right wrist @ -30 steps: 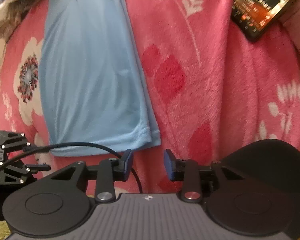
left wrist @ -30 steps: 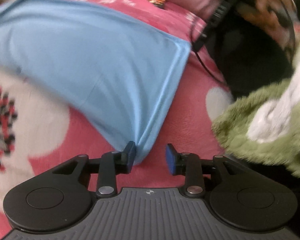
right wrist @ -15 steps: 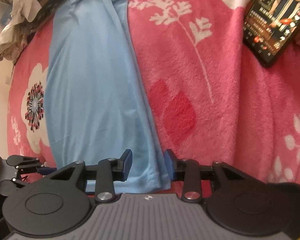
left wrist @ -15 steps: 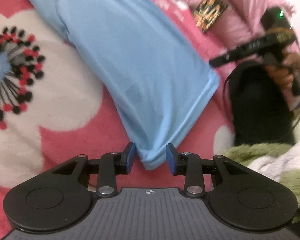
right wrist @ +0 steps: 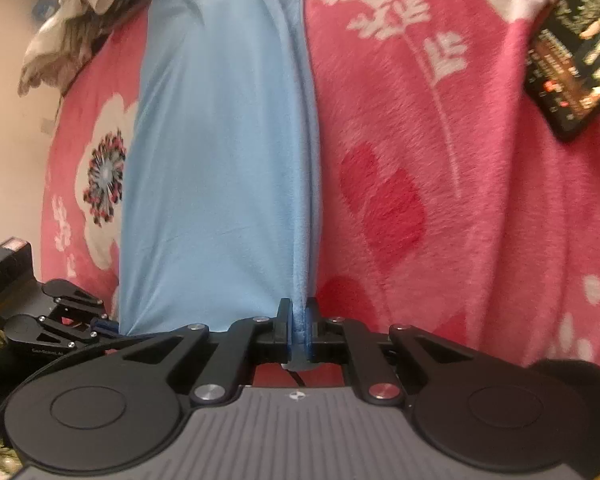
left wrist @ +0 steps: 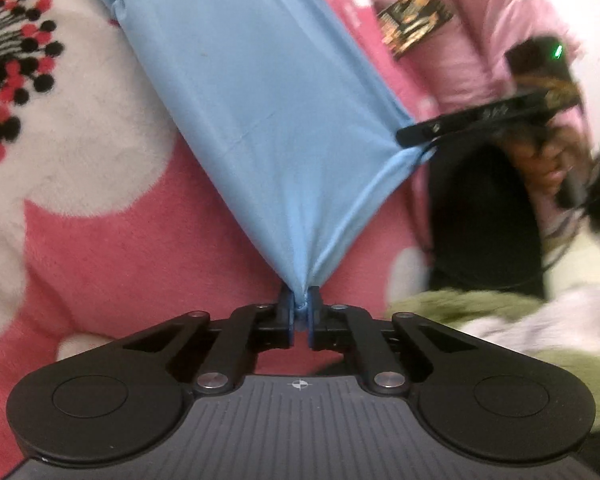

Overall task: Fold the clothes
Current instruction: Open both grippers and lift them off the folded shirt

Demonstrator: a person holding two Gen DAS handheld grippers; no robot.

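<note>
Shirt (left wrist: 260, 112), light blue, lies centre frame on the pink blanket (left wrist: 100, 248). My left gripper (left wrist: 299, 312) and right gripper (right wrist: 298, 332), agape a moment ago, now pinch its near corners; lifting for the fold can begin.

Smooth, thin light-blue cloth garment (right wrist: 212, 160); fuzzy pink fleece blanket (right wrist: 480, 200); matt black plastic gripper arms.

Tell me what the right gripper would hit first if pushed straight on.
The right gripper is shut on the blue shirt, so more shirt comes first; the pink blanket probably lies right under it.
</note>
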